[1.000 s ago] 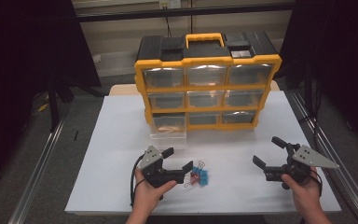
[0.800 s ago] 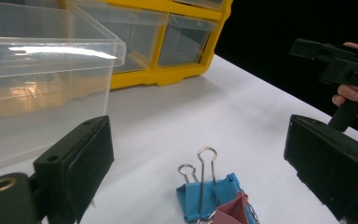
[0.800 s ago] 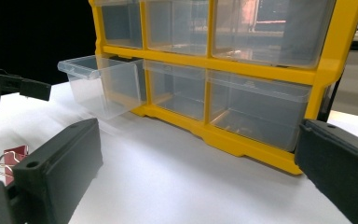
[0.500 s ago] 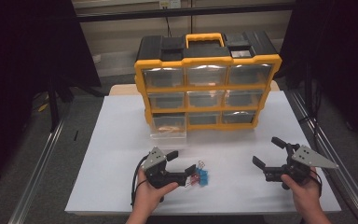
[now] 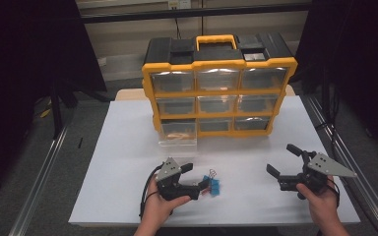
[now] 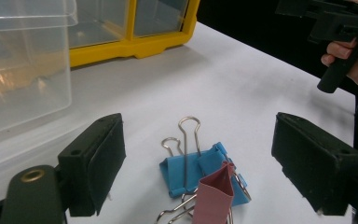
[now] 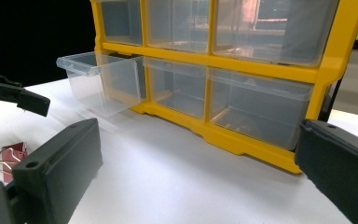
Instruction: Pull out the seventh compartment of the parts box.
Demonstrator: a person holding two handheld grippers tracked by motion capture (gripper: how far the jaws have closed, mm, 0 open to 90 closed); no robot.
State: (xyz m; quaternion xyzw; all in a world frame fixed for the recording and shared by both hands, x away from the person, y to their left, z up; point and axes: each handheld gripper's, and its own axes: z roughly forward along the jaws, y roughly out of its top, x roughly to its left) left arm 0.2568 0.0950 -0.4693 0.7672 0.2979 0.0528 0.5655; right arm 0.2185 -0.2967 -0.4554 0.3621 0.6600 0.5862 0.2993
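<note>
A: High view — fixed above near edge of worktop (image 5: 128, 128), looking forward and down. Takes in whole yellow drawer cabinet (image 5: 219, 88) at far side, both hands at bottom.

B: Left gripper view?

A: Low, close to surface, aimed between own jaws across worktop. Binder clips (image 6: 200, 177) right under lens; pulled-out clear drawer (image 6: 23, 70) at upper left.

B: Right gripper view?

A: Also low, facing cabinet front (image 7: 242, 70) at near range, slightly from the right.

B: Overlap?

A: Same drawer (image 7: 100, 81) in all three; clips (image 5: 211, 184) too, cut at left edge (image 7: 11, 156) in the right one.
</note>
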